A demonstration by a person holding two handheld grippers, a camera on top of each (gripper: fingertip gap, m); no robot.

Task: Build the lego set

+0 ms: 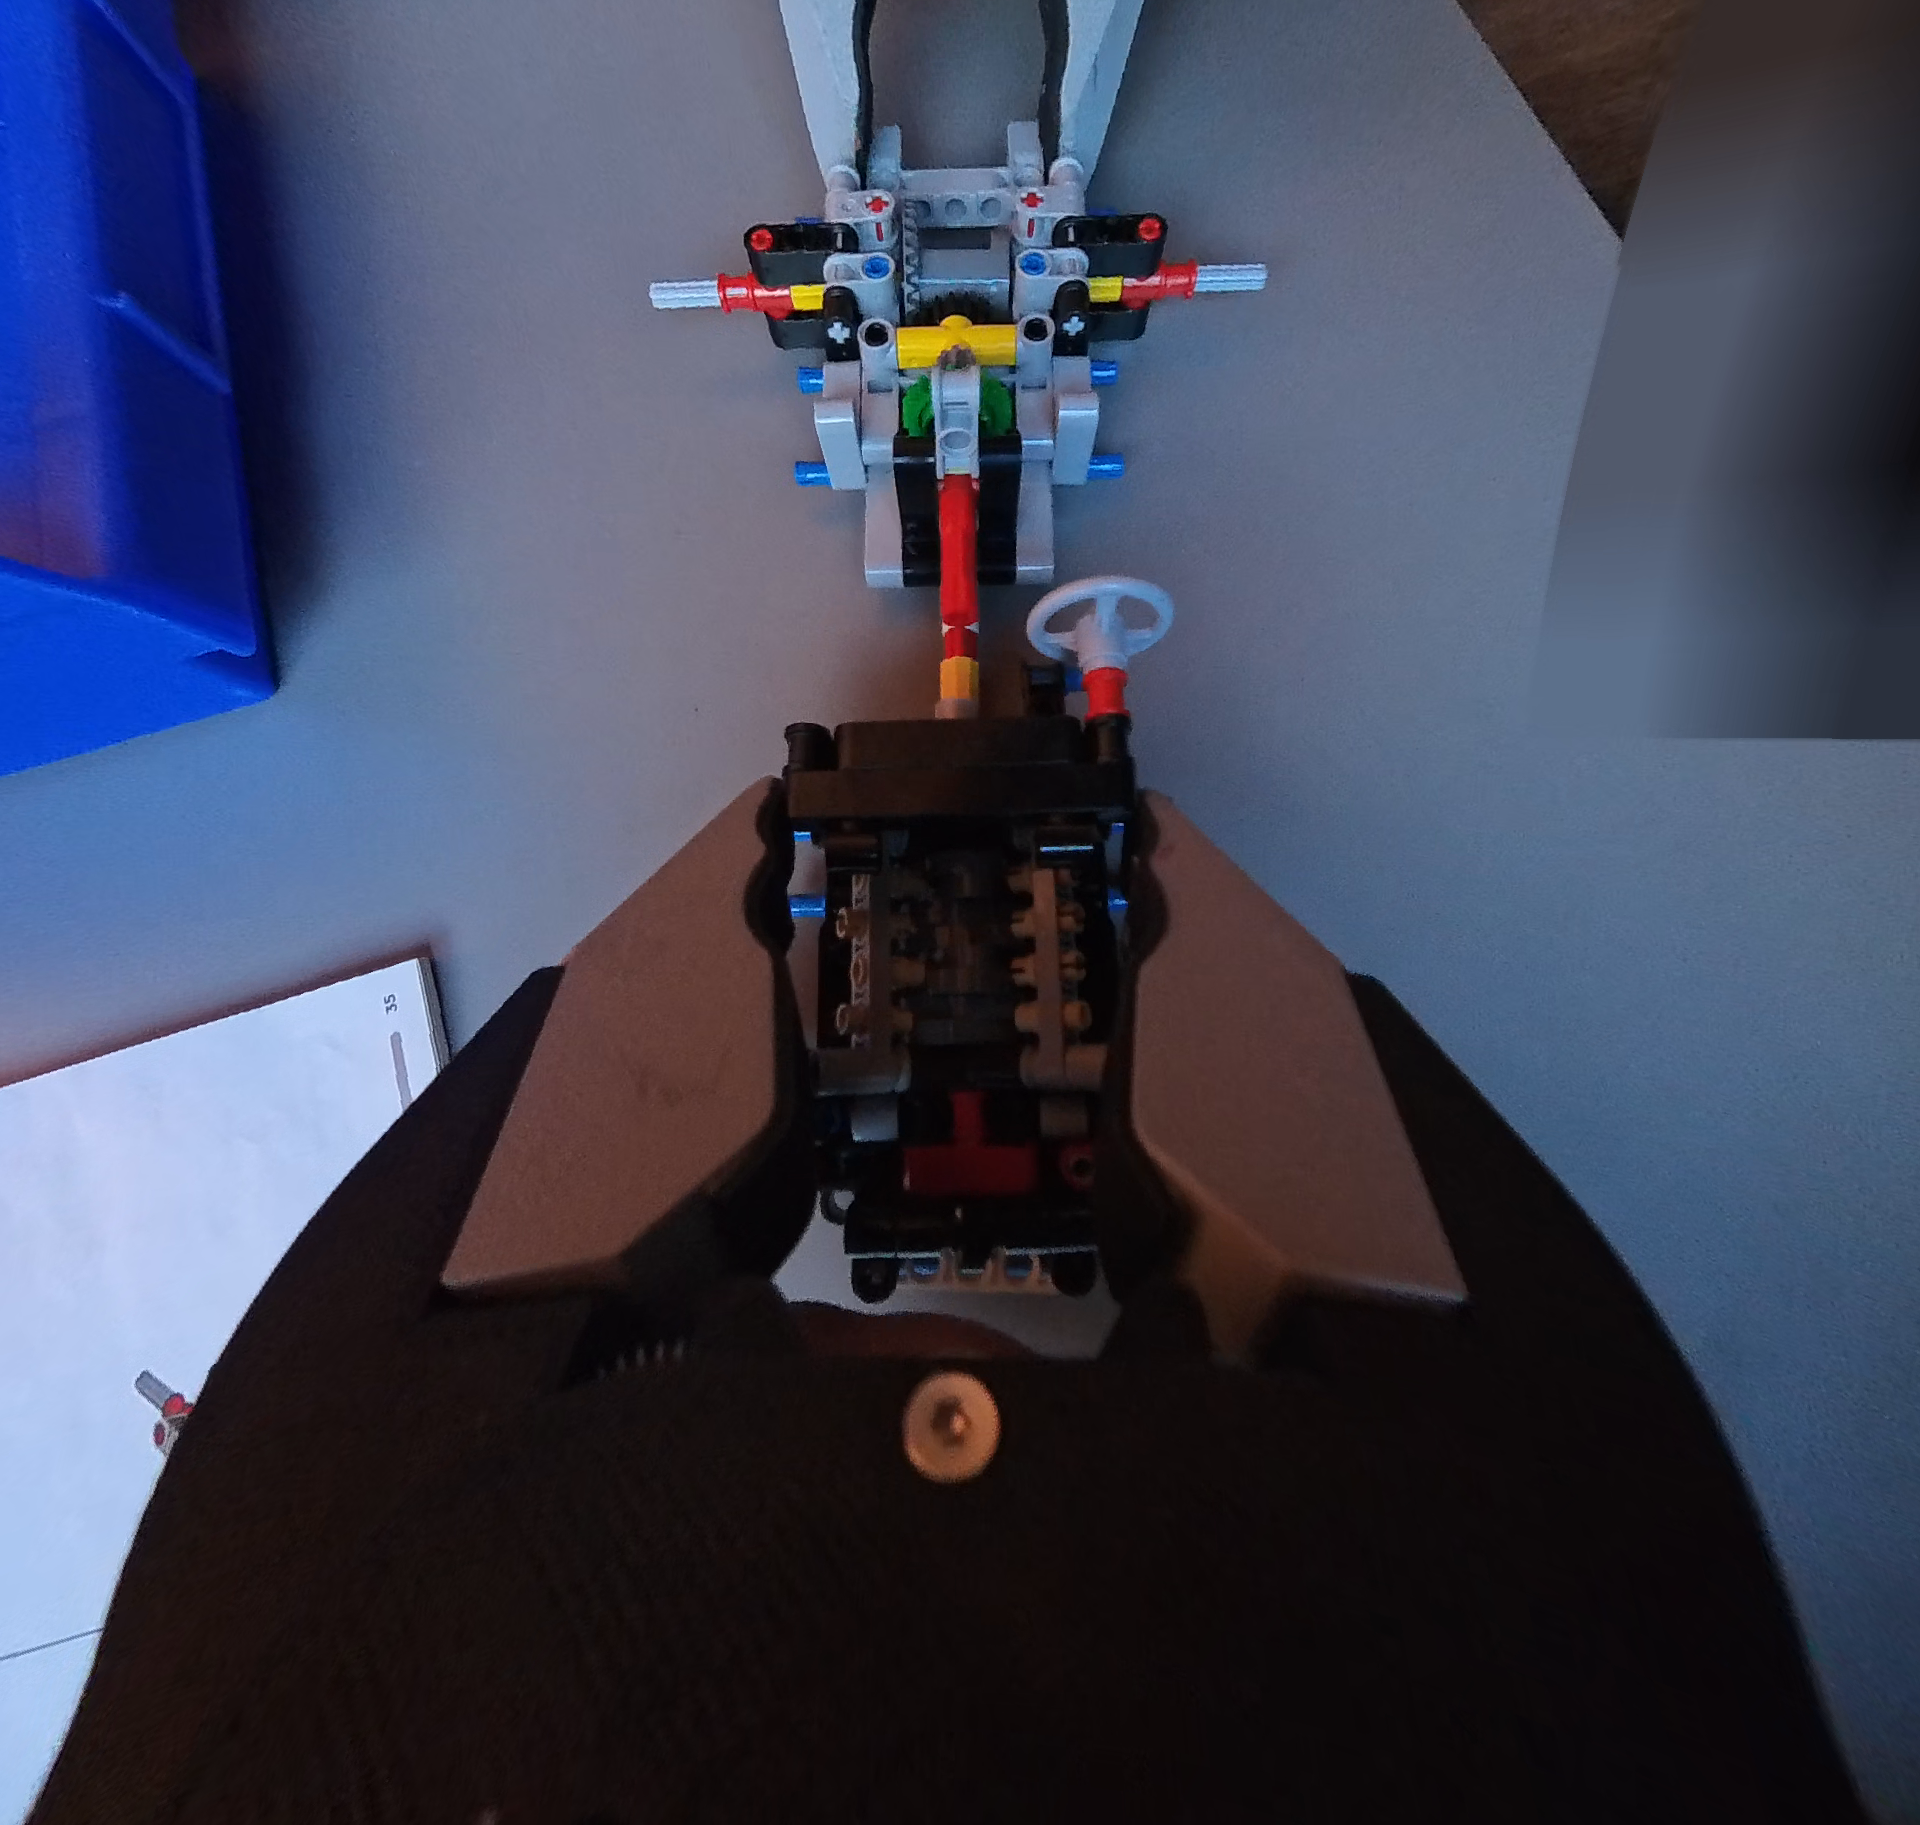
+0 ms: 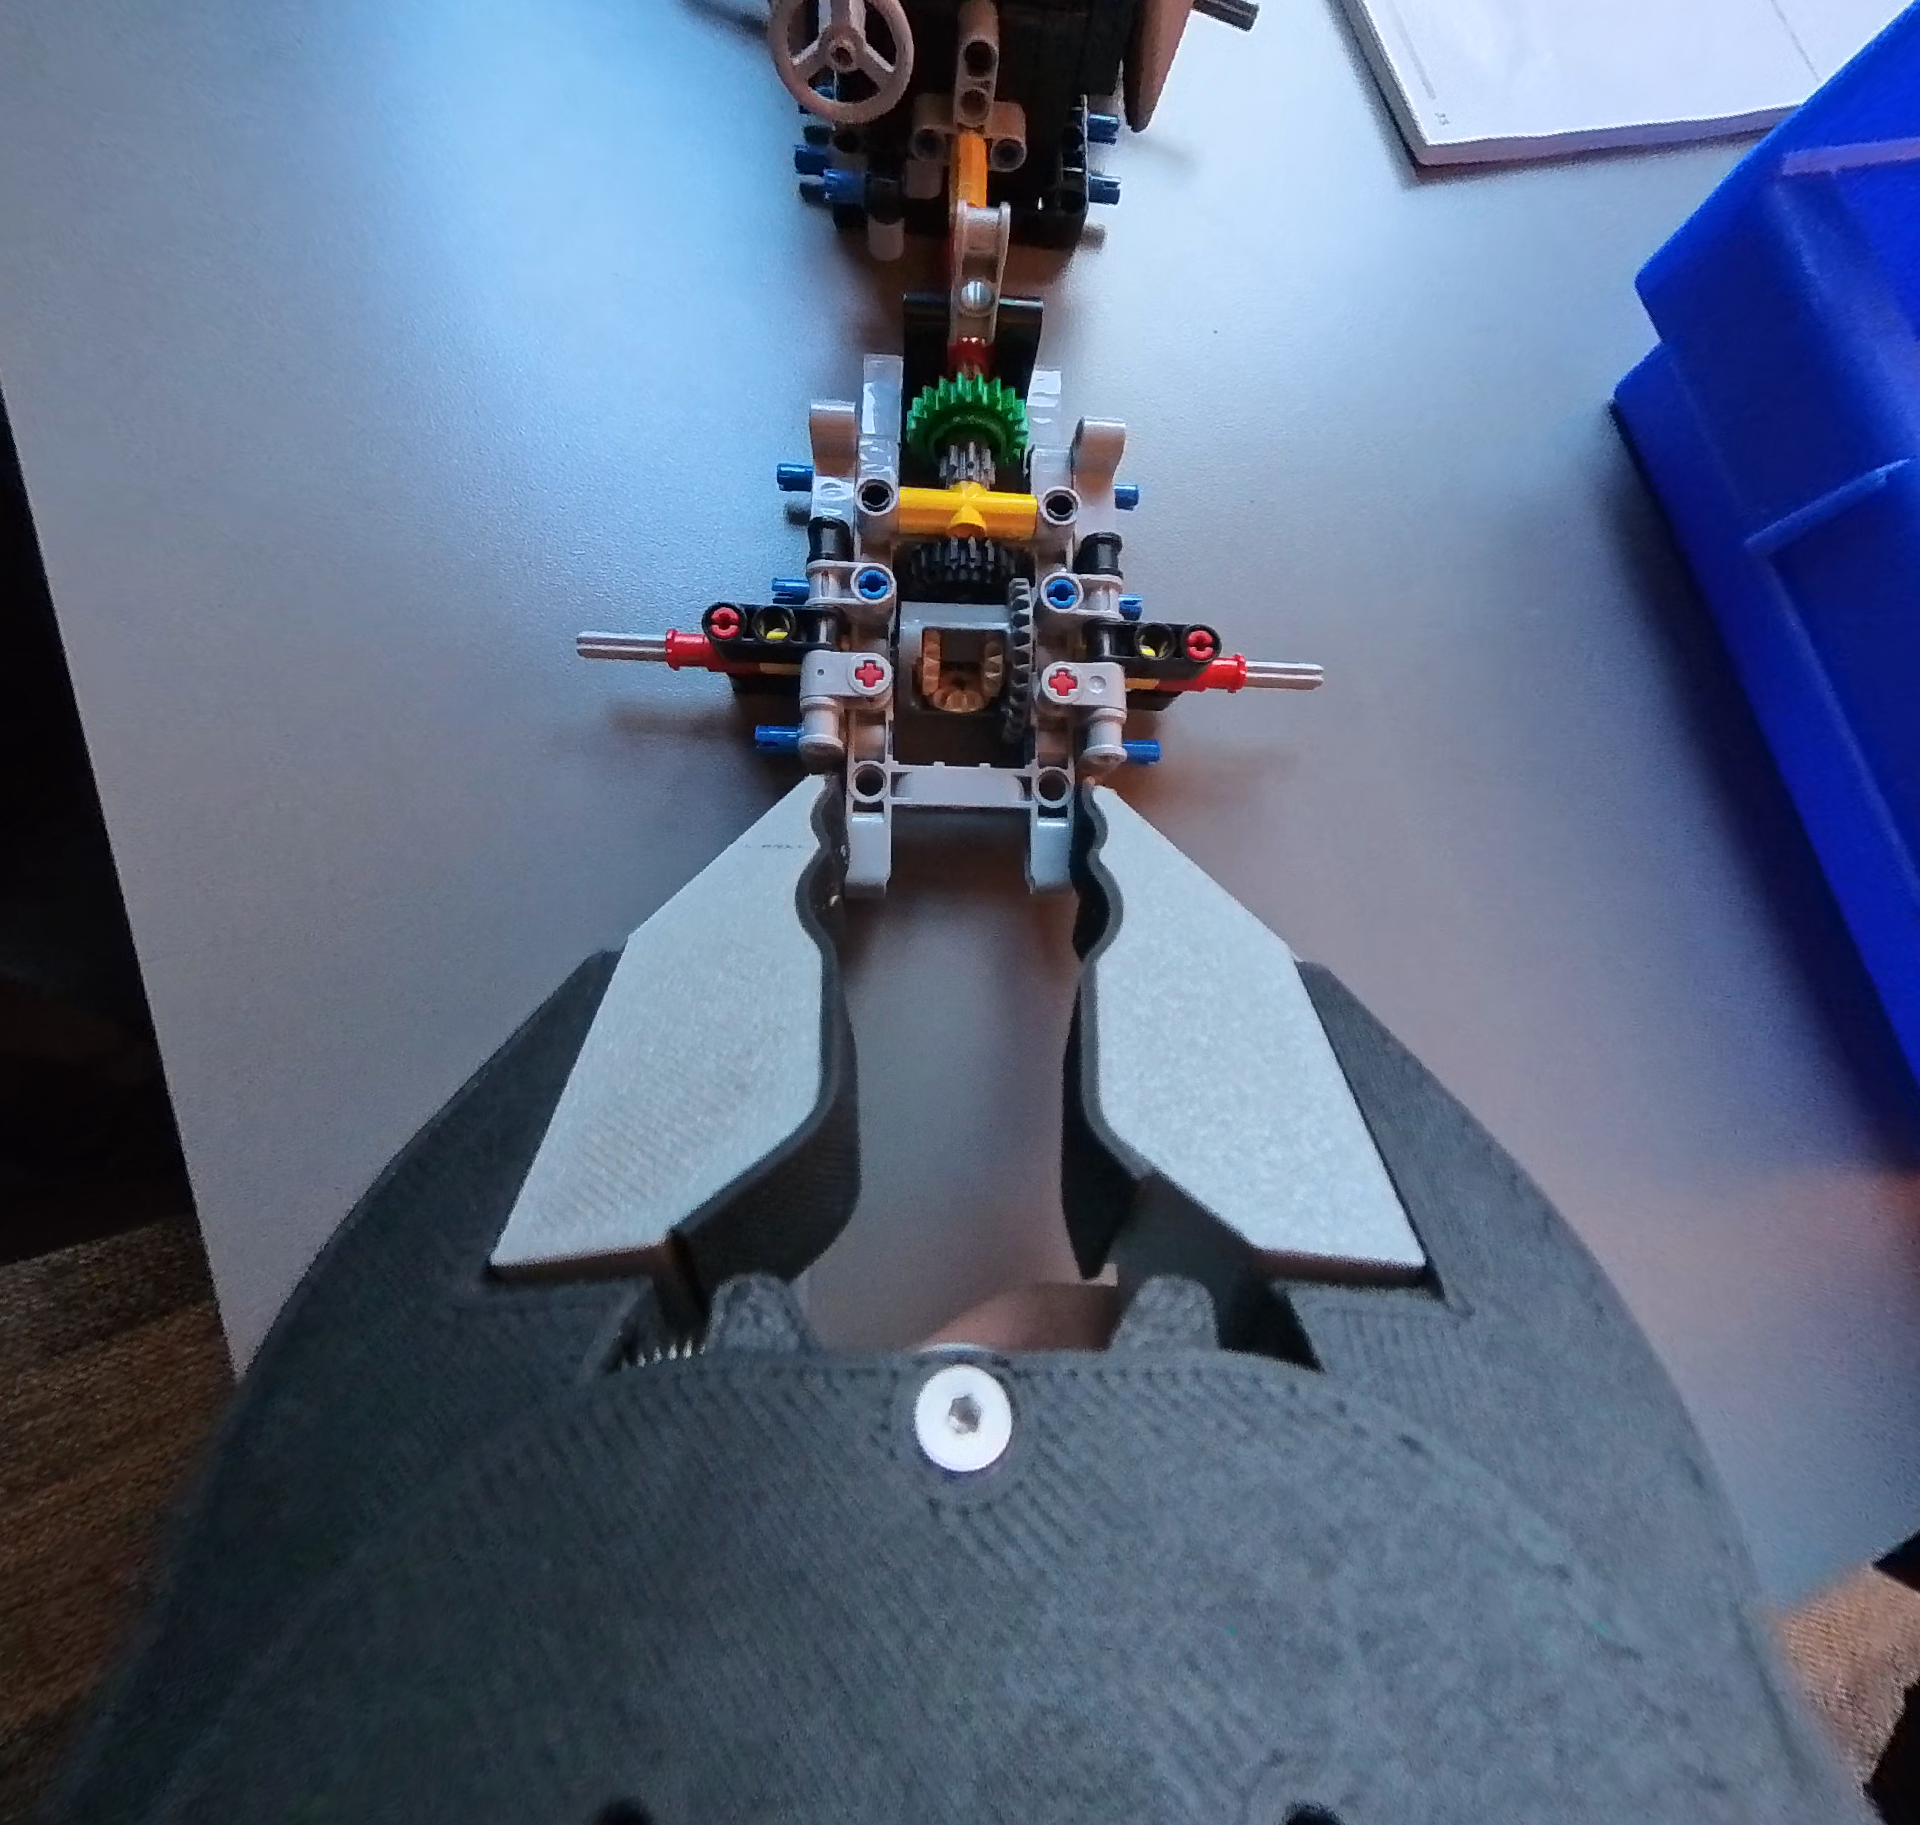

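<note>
Grey table (image 2: 364,425), blue bin (image 2: 1787,528), booklet (image 2: 1579,30)

Black-bodied tongs (image 2: 961,840) — grey fingers (image 2: 717,1037)

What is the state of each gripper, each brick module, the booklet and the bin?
Left gripper: shut on black module.
Black module: gripped, joined by red shaft to grey module.
Right gripper: shut on grey module.
Grey module: gripped at its rear frame.
Booklet: lying open.
Bin: contents hidden.
</note>
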